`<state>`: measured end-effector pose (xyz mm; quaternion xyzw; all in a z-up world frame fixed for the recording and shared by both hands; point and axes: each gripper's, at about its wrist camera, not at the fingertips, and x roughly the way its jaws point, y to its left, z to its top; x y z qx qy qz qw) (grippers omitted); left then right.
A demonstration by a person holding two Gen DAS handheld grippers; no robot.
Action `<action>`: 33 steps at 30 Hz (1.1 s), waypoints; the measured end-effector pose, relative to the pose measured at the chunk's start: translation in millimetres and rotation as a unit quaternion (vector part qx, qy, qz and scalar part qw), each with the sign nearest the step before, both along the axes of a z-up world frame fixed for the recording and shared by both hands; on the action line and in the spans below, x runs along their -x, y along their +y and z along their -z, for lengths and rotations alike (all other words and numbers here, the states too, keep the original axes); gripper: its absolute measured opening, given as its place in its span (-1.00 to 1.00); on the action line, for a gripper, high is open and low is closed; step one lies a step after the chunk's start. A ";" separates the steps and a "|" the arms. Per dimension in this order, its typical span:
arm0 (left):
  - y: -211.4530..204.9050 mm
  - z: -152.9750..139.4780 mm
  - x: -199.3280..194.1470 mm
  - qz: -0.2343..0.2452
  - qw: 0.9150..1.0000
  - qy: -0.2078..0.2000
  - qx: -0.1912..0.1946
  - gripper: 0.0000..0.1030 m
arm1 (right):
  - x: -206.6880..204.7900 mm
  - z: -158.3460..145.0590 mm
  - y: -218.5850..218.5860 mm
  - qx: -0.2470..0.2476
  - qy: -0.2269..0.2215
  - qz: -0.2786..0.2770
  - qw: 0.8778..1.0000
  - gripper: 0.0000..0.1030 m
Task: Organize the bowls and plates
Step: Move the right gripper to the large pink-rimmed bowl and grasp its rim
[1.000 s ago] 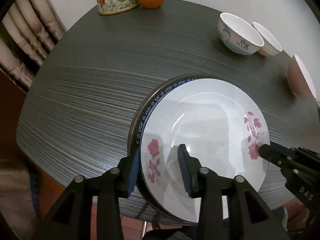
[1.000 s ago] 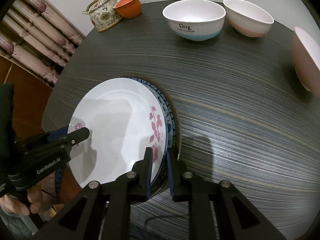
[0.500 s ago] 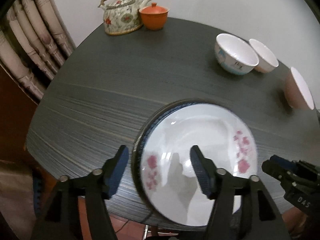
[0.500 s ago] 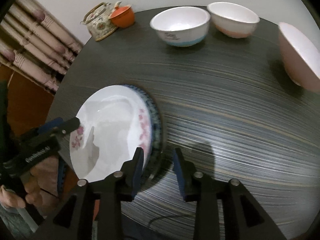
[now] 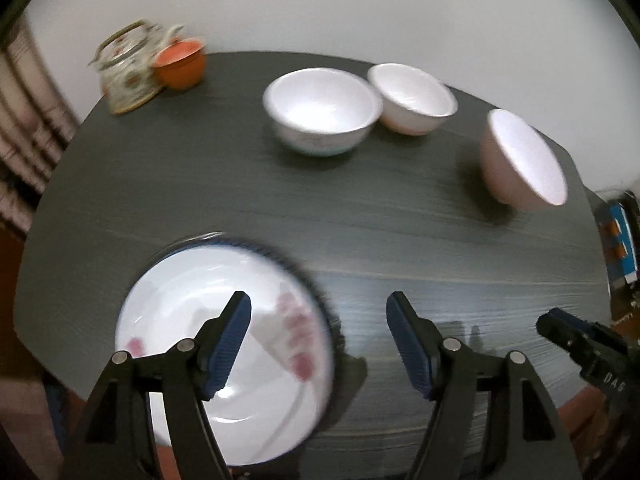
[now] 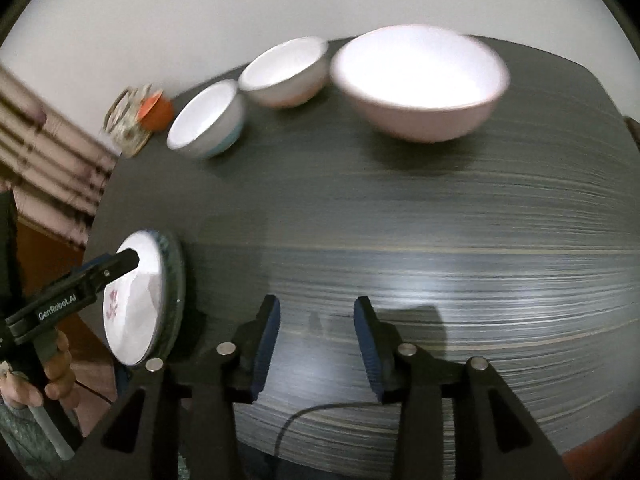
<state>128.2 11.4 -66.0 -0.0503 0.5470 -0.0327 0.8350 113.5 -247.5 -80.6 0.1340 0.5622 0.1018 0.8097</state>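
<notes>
A white plate with pink flowers [image 5: 208, 332] lies on a blue-rimmed plate at the near left of the dark table; the stack also shows in the right wrist view [image 6: 136, 300]. My left gripper [image 5: 318, 340] is open and empty, its left finger over the plate's right part. My right gripper [image 6: 316, 336] is open and empty over bare table, right of the stack. Three bowls stand at the far side: a white and blue bowl [image 5: 322, 110] [image 6: 206, 120], a white and pink bowl [image 5: 412, 96] [image 6: 284, 74] and a large pink bowl [image 5: 520, 158] [image 6: 420, 84].
A flowered teapot [image 5: 126, 66] and an orange lidded cup [image 5: 180, 62] stand at the far left corner. Curtains [image 6: 48, 160] hang left of the table. The dark table [image 6: 440, 240] stretches between the plates and the bowls. The table's near edge lies just below both grippers.
Both grippers let go of the flowered plate, opened wide and pulled back. Both views swung right, toward the bowls. The plate stack stays where it was.
</notes>
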 end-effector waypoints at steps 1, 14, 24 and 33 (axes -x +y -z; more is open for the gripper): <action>-11.3 -2.9 -4.8 0.009 1.000 -0.002 0.002 0.30 | -2.9 -1.7 -8.8 0.001 -0.001 0.007 1.000 -0.19; -98.8 -19.0 -88.2 0.044 0.995 0.025 0.092 0.32 | -74.3 -28.8 -96.3 -0.001 -0.031 0.063 0.998 -0.07; -130.5 -7.0 -149.5 0.031 0.985 0.055 0.160 0.32 | -139.3 -12.9 -113.6 0.007 -0.007 0.083 0.996 -0.08; -148.3 24.8 -171.3 0.022 0.984 0.093 0.153 0.02 | -161.5 13.2 -109.5 0.002 0.009 0.093 0.996 -0.07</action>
